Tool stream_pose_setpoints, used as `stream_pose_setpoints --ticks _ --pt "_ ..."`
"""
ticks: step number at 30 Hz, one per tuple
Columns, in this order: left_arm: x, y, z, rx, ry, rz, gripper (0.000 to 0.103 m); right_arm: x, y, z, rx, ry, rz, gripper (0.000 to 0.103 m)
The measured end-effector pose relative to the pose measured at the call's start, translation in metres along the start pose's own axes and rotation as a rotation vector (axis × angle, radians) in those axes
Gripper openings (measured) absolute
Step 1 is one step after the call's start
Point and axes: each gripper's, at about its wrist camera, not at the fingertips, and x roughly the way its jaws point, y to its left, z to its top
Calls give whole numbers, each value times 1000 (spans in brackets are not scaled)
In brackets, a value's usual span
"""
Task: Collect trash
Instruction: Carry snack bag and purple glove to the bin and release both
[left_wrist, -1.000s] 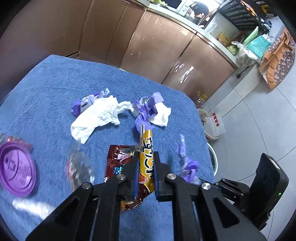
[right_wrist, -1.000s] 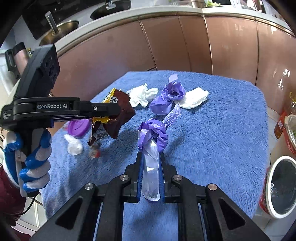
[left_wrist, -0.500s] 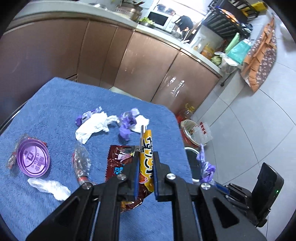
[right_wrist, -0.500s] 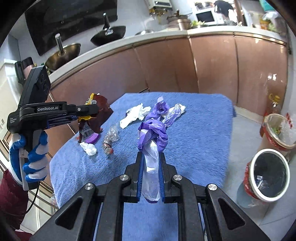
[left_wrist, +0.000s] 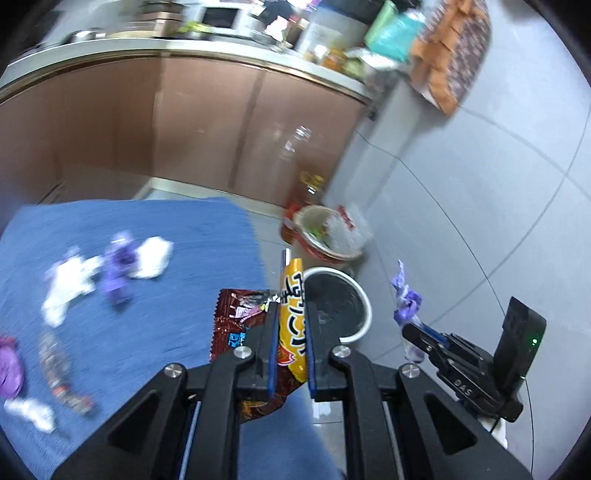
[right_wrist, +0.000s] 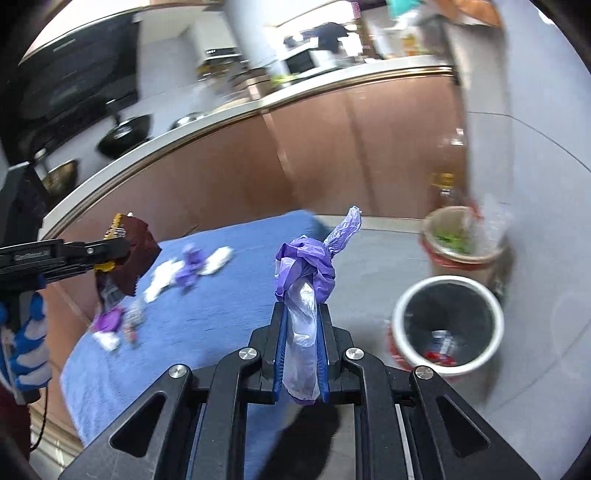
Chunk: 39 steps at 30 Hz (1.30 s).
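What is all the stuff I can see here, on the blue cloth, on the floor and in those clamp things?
Blue cloth: one, covering the table.
Tissues: several, white, crumpled on the cloth.
Plastic scraps: a few, purple, among the tissues.
White-rimmed bin: one, dark inside, on the floor.
Lined bin: one, behind it, green scraps inside.
Snack wrappers: yellow and brown, held in the left gripper.
Plastic bag: one, purple and clear, held in the right gripper.
Gloved hand: one, blue-and-white.

Yellow-and-brown wrapper (left_wrist: 292, 325), purple-and-clear plastic wad (right_wrist: 304, 280), blue cloth (right_wrist: 229, 295), white-rimmed dark bin (right_wrist: 447, 325).
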Motion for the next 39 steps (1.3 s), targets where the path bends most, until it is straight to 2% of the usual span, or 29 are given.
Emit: stream_pose_setpoints --ticks 5,9,17,22,23,26,29,34,39 --pt "82 -52 24 88 97 -32 11 18 -65 2 91 6 -83 15" --pt "158 -81 39 133 185 -44 11 49 -120 1 180 39 -131 15" --pt "296 -112 65 140 338 -52 12 128 -190 1 249 133 -171 16" --pt "366 -118 71 123 384 -37 14 170 -228 -3 282 193 -202 20" --pt "378 -117 71 112 392 -37 18 177 -232 -4 285 204 -211 21" --pt "403 -114 70 86 406 -59 33 194 -247 -12 287 240 -245 24" --pt "411 -110 69 69 405 -72 40 199 -256 -17 289 262 -281 36" --pt "402 -104 68 46 393 -89 43 192 -255 -21 297 267 -303 37" --pt "371 -107 68 44 379 -123 43 176 -240 -15 288 242 -317 37"
